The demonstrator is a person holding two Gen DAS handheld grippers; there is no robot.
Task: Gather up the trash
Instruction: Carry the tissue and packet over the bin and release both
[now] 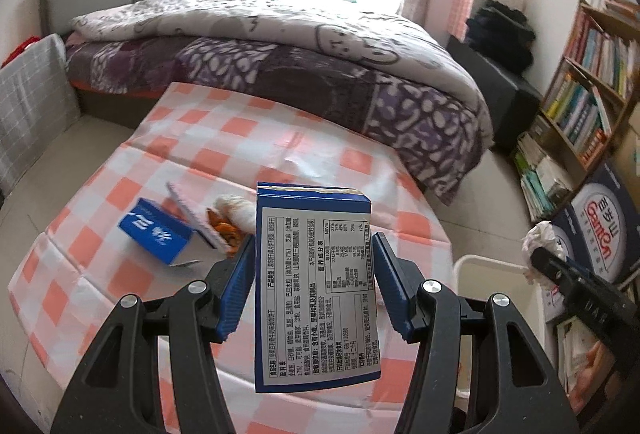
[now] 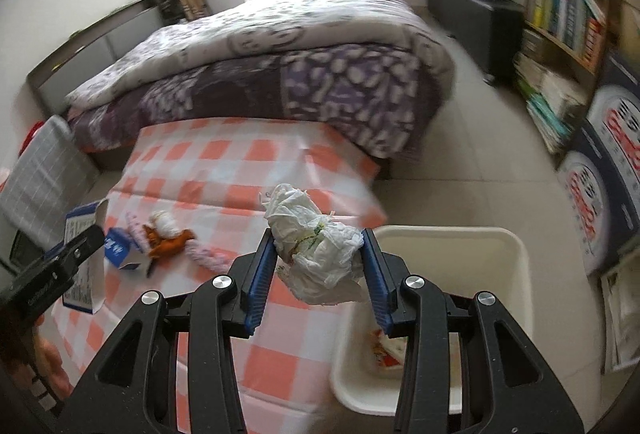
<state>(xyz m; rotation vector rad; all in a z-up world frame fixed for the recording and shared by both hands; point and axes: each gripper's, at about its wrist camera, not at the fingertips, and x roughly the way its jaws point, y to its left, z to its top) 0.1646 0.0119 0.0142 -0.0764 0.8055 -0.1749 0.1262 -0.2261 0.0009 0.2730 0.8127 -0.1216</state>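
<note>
My left gripper (image 1: 314,254) is shut on a blue food box (image 1: 316,286) with a white nutrition label, held above the pink checked table (image 1: 200,137). My right gripper (image 2: 318,248) is shut on a crumpled white tissue wad (image 2: 316,254), held at the table's right edge beside the white trash bin (image 2: 516,266). The bin holds a red and white wrapper (image 2: 386,350). On the table lie a small blue open carton (image 1: 156,236), orange peel (image 1: 226,230), a white paper ball (image 1: 236,207) and a pink wrapper (image 2: 208,258). The right gripper with its tissue also shows in the left wrist view (image 1: 540,246).
A bed with a purple patterned quilt (image 1: 320,73) stands right behind the table. A bookshelf (image 1: 588,85) and blue printed boxes (image 1: 600,230) line the right wall. A grey checked cushion (image 1: 28,101) leans at the left. Tiled floor lies between bed and shelf.
</note>
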